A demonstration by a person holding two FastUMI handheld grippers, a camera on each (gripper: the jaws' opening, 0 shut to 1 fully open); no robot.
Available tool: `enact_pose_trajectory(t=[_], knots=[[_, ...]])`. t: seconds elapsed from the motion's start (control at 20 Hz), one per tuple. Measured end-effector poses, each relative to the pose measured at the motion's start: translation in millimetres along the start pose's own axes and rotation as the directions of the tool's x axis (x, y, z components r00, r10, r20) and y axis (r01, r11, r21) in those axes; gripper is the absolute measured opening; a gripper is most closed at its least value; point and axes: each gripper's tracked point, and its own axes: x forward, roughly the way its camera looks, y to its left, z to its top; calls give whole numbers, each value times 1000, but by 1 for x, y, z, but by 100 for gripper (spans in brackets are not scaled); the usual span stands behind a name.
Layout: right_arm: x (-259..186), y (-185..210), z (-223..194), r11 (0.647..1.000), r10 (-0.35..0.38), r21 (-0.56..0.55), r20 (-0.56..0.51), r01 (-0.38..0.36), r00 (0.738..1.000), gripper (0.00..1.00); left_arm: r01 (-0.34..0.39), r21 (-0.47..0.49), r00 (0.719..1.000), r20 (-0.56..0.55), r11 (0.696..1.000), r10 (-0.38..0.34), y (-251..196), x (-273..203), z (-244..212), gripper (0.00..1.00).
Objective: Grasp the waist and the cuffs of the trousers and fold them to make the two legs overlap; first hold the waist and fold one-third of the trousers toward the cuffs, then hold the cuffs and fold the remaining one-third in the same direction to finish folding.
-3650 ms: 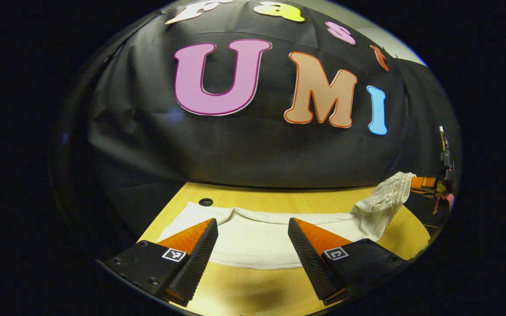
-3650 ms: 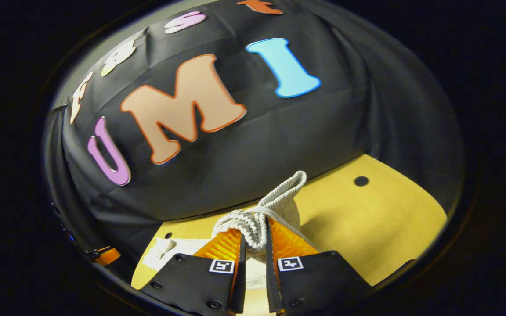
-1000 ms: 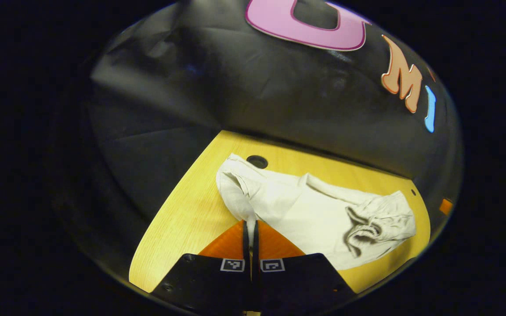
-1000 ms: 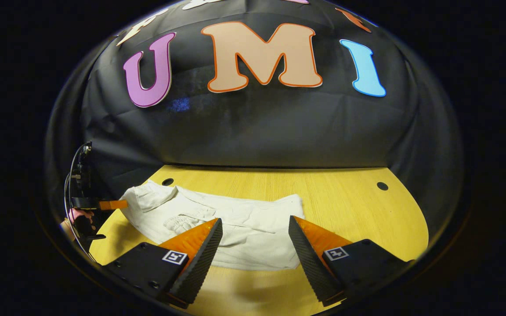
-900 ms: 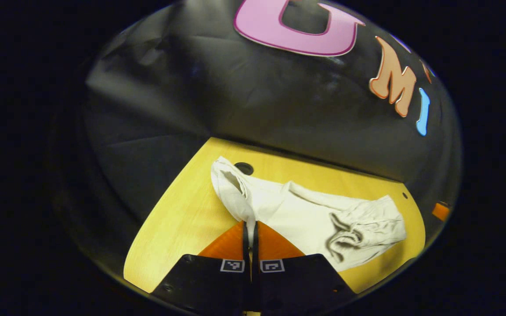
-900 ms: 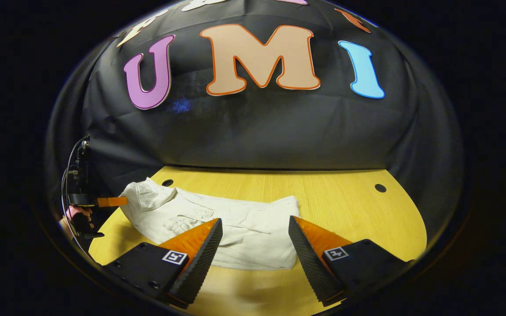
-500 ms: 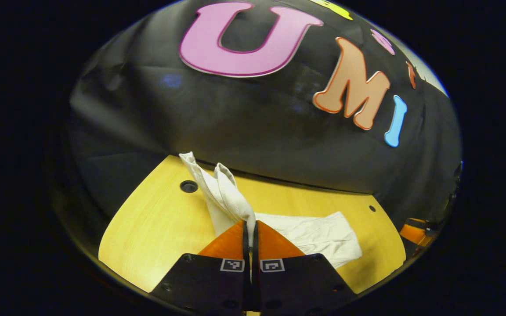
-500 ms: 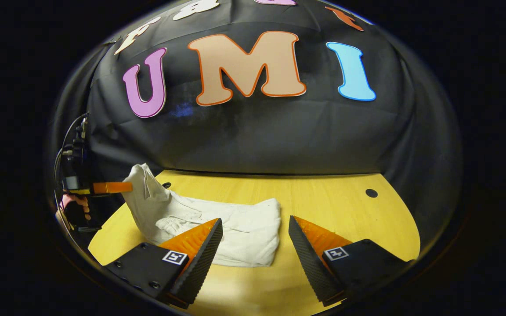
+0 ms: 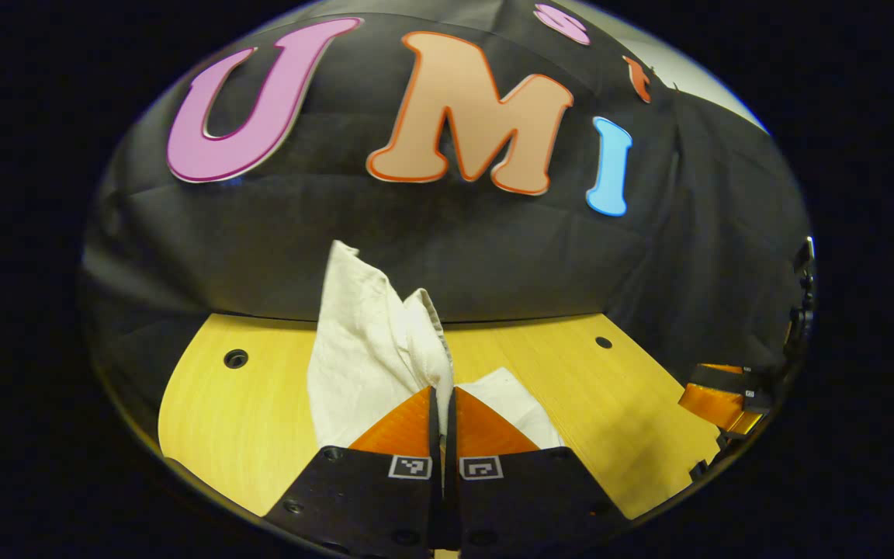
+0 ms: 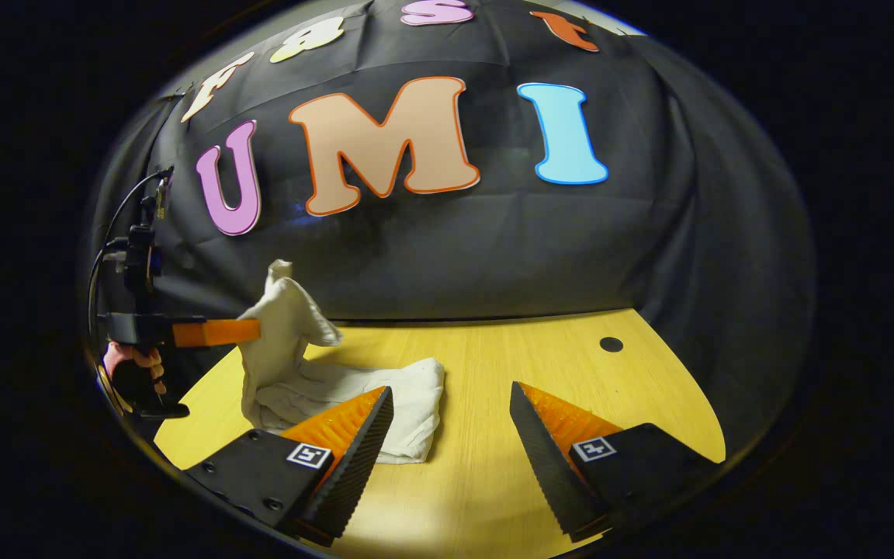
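Now the left gripper (image 9: 442, 400), clamped tight on the trousers' cuffs (image 9: 416, 326), has lifted them higher off the table (image 10: 540, 365) than 1 second ago, starting the last fold. Meanwhile, the right gripper (image 10: 451, 411) waits wide apart.

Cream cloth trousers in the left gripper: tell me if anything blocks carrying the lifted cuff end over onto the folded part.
Nothing visible does. The left gripper is shut on the cream cloth trousers, their cuff end raised above the folded part on the yellow wooden table. The right gripper hangs open, nearer the camera.
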Motion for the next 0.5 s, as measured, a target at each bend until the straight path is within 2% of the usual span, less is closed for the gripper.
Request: enact_pose_trajectory(t=[0.2, 0.45, 0.5], knots=[[-9, -20, -8, 999, -30, 15, -13, 30, 999, 97, 55, 9, 994, -96, 998, -54, -39, 19, -52, 0], [-20, -26, -20, 999, -40, 9, -37, 41, 998, 97, 117, -8, 973, -200, 993, -116, -74, 31, -114, 12], [-21, -24, -21, 999, -37, 8, -40, 38, 999, 97, 139, -30, 967, -210, 990, -142, -83, 32, -123, 34]])
